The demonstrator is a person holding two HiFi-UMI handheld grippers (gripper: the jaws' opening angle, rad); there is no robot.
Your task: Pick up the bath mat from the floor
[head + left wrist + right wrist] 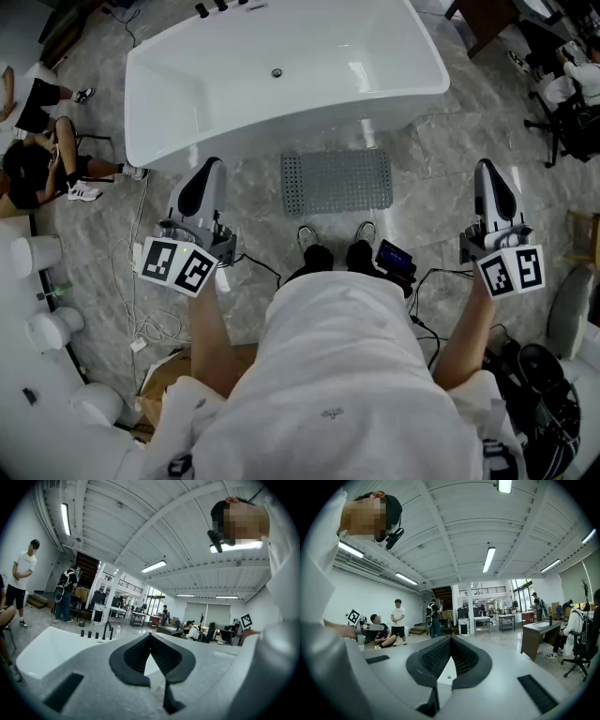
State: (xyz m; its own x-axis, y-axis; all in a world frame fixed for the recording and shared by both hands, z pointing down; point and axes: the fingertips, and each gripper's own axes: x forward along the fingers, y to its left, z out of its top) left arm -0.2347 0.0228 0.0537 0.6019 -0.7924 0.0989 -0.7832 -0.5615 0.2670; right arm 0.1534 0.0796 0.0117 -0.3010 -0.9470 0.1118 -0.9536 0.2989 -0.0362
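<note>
The grey perforated bath mat (337,181) lies flat on the marble floor, between the white bathtub (281,127) and my feet (333,253). My left gripper (213,165) is held out level to the left of the mat, well above the floor. On the other side, my right gripper (487,166) hangs the same way. Both are shut with nothing between the jaws. In the left gripper view the left gripper (150,635) points over the tub; the mat is hidden there. The right gripper (450,638) looks across the room in its own view, with no mat in sight.
Two people sit on the floor at the far left (37,159). Cables (155,328) and a cardboard box (164,380) lie at my left; a black device (394,258) sits by my right foot. An office chair (572,122) stands at the right.
</note>
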